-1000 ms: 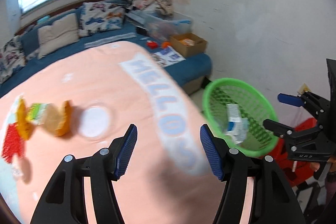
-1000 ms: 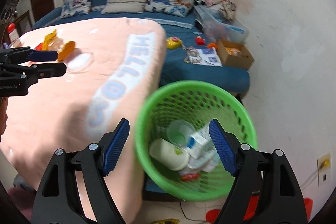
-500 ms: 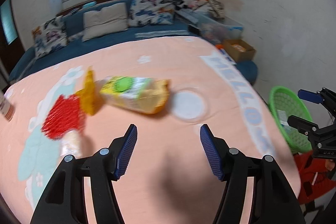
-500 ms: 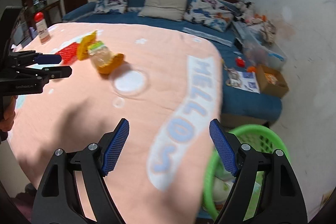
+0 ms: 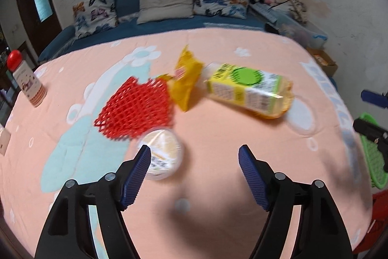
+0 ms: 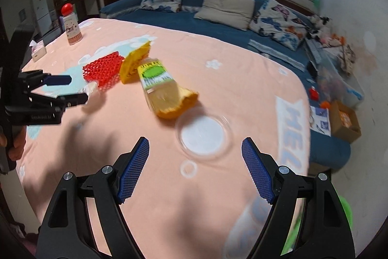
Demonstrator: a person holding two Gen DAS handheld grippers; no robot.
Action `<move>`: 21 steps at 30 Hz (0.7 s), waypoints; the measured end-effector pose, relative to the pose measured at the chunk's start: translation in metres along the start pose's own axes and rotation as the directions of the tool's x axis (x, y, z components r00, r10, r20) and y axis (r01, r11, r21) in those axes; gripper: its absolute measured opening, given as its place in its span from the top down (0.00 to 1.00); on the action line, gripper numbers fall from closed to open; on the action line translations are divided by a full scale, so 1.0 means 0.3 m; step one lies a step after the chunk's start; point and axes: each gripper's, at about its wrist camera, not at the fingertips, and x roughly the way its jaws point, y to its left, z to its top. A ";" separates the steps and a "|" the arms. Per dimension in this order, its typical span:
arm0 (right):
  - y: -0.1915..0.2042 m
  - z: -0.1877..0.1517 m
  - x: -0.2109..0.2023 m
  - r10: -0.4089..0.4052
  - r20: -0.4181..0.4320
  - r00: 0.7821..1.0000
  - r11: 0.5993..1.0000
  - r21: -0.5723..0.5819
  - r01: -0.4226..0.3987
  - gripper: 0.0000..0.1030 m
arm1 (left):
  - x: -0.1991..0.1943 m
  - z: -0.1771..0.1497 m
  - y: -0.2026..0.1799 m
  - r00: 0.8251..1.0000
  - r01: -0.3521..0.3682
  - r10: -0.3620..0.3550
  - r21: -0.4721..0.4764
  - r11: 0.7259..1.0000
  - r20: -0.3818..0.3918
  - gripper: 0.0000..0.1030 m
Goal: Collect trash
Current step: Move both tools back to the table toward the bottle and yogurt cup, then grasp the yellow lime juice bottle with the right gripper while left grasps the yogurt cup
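Trash lies on the pink blanket (image 5: 218, 186): a red foam net (image 5: 135, 108), a yellow wrapper (image 5: 186, 79), a yellow-green snack bag (image 5: 252, 91), a round clear cup (image 5: 162, 154) and a clear plastic lid (image 6: 203, 135). My left gripper (image 5: 195, 159) is open and empty, just in front of the cup. My right gripper (image 6: 195, 152) is open and empty, just short of the lid. The left gripper also shows in the right wrist view (image 6: 65, 87). The green basket (image 5: 373, 162) sits at the blanket's right edge.
A red-capped bottle (image 5: 26, 79) and a tissue box (image 6: 38, 52) stand at the blanket's far left. A blue sofa (image 6: 218, 21) with pillows lies behind. A cardboard box (image 6: 344, 120) and a clear bin (image 6: 339, 79) sit at the right.
Both grippers have swung left from the green basket to over the blanket. The trash pile now lies close before them. Both stay open and empty.
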 end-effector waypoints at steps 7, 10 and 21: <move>0.048 0.104 0.127 0.036 -0.030 0.999 0.998 -0.044 -0.037 0.24 | 0.116 -0.007 0.080 0.997 -0.022 0.019 -0.032 0.999 -0.081 0.28; 0.073 0.152 0.187 0.052 -0.046 0.998 0.996 -0.071 -0.055 0.24 | 0.153 -0.009 0.110 0.994 -0.008 0.003 -0.051 0.999 -0.107 0.28; 0.153 0.277 0.380 0.061 -0.120 0.991 0.986 -0.149 -0.079 0.24 | 0.218 -0.002 0.140 0.991 0.000 -0.004 -0.030 1.000 -0.134 0.33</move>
